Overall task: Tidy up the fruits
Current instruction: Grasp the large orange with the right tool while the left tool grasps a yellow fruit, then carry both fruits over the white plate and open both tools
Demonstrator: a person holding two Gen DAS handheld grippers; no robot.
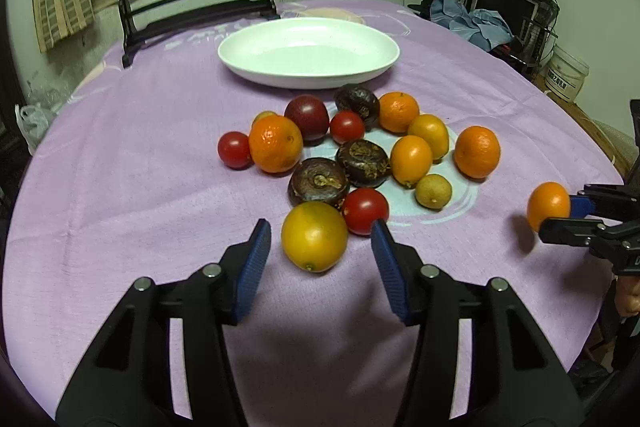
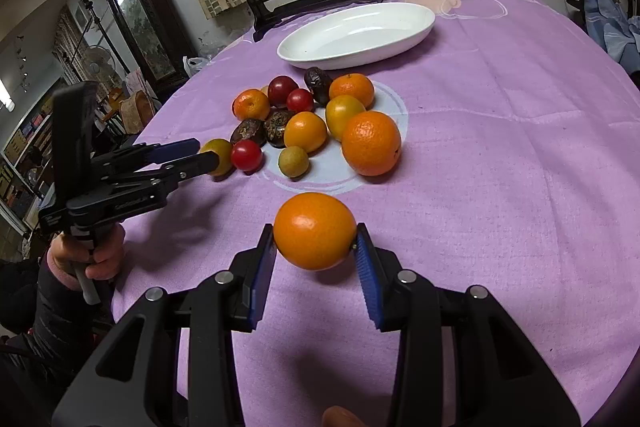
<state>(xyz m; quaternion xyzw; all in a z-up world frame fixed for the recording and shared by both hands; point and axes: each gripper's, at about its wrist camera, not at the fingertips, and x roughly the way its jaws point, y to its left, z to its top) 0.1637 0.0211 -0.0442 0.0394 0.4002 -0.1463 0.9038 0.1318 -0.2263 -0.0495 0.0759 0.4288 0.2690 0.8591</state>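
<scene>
A yellow citrus fruit (image 1: 314, 237) lies on the purple cloth between the fingers of my left gripper (image 1: 320, 229), with a gap on each side, so the gripper is open. It is the nearest piece of a pile of oranges, red tomatoes (image 1: 365, 210) and dark brown fruits (image 1: 318, 185). My right gripper (image 2: 315, 239) is shut on a small orange (image 2: 315, 231), held just above the cloth, apart from the pile. The left wrist view shows the same orange (image 1: 548, 205) at the far right. A white oval dish (image 1: 304, 79) with nothing in it sits behind the pile.
A round painted screen on a black stand (image 1: 192, 3) stands behind the dish at the table's far edge. A large orange (image 2: 371, 143) sits at the pile's right side. A hand (image 2: 100, 255) holds the left gripper (image 2: 204, 153) over the table's left edge.
</scene>
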